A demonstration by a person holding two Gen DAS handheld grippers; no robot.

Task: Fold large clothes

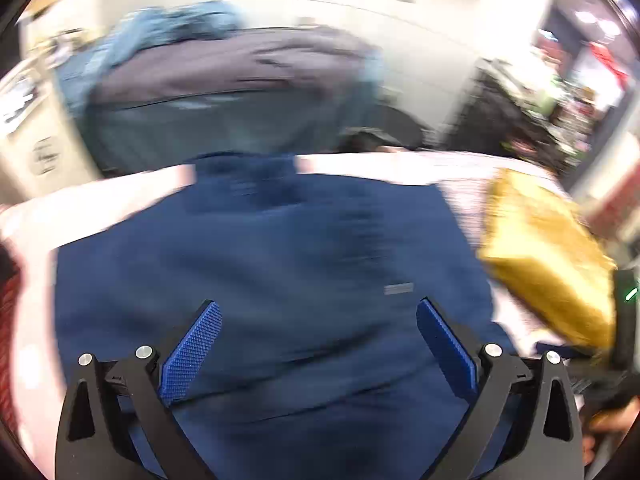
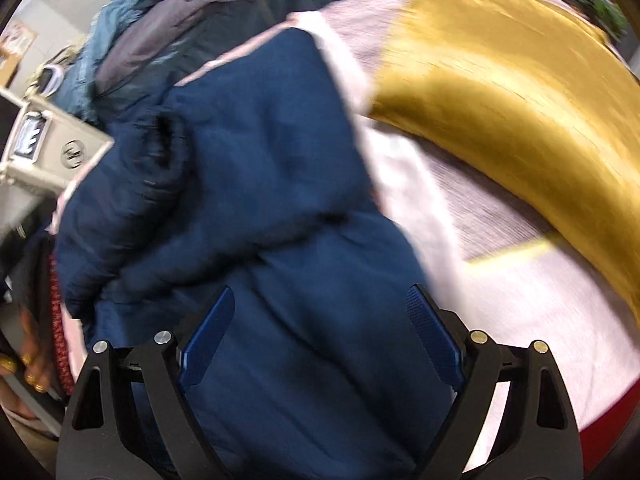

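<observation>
Both grippers [image 1: 318, 312] [image 2: 320, 300] spread above jacket [image 1: 280, 260]

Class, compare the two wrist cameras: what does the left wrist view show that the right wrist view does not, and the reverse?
Only the left wrist view shows the cluttered dark shelves at far right. Only the right wrist view shows a hand with yellow nails at lower left. Both show the navy jacket, the gold fabric, the heap of grey-blue clothes behind, and open jaws.

The left gripper [image 1: 318, 314] hangs over a navy jacket [image 1: 280, 264] spread on a pale pink cover [image 1: 360, 162], fingers [image 1: 192, 354] wide apart. A mustard-gold fabric [image 1: 548, 256] lies just right, blurred.
</observation>
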